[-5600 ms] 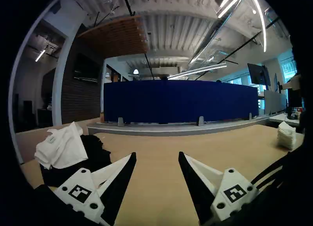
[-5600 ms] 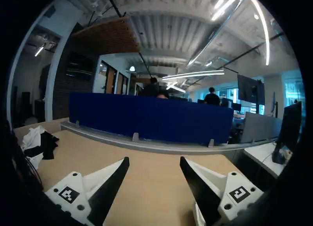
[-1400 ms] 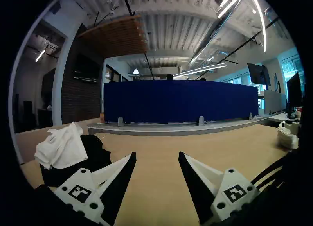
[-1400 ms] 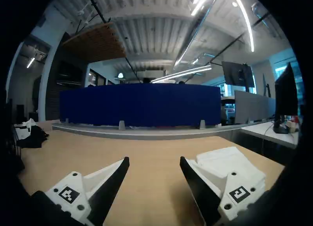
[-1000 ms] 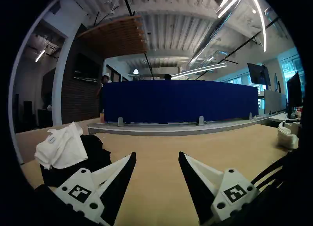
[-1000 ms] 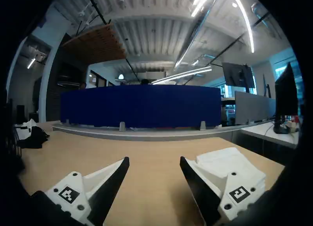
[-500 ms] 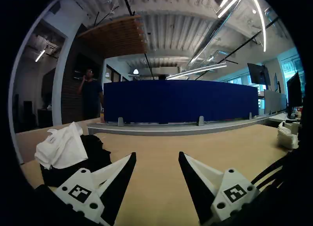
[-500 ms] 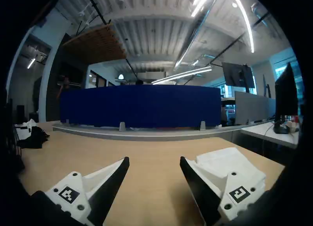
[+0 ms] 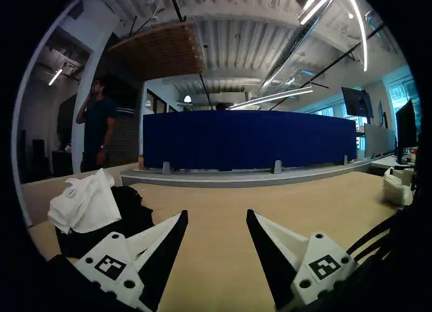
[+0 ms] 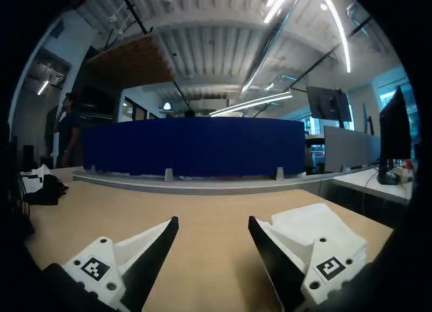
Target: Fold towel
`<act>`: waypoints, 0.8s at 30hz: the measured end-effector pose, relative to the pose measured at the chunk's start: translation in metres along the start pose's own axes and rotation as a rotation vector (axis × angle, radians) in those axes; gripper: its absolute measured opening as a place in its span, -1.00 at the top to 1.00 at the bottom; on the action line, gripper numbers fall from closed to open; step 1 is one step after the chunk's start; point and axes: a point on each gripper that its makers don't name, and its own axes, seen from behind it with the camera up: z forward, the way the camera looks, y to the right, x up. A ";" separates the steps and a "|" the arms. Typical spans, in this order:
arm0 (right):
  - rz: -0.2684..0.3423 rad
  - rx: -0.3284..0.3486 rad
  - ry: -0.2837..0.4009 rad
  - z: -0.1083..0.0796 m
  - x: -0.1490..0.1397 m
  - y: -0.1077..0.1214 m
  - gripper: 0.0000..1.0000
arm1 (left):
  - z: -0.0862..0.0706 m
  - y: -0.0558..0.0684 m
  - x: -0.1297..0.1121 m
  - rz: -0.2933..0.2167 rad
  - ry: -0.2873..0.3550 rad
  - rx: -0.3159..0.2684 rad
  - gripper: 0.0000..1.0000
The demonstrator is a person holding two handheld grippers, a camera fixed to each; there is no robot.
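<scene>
Bystander walked leftward; left claw, right claw unmoved, both agape, empty; next, pinch crumpled white towel by one corner.

crumpled white towel rests on black cloth; folded white towels sit stacked.

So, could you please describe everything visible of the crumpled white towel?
The white towel is a soft, crumpled, unfolded heap of cloth with a small tag near its top. It rests on a black cloth on the wooden table, left of and beyond the open left gripper, which does not touch it.
</scene>
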 end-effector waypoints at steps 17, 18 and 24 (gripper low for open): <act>0.000 0.001 0.001 -0.004 -0.001 0.000 -1.00 | 0.005 -0.002 0.001 0.000 -0.001 -0.001 -0.59; 0.000 0.001 0.000 -0.004 -0.001 0.000 -1.00 | 0.005 -0.001 0.001 0.000 -0.001 -0.001 -0.59; 0.000 0.001 0.001 -0.004 -0.001 0.000 -1.00 | 0.006 -0.001 0.001 0.000 -0.001 0.000 -0.59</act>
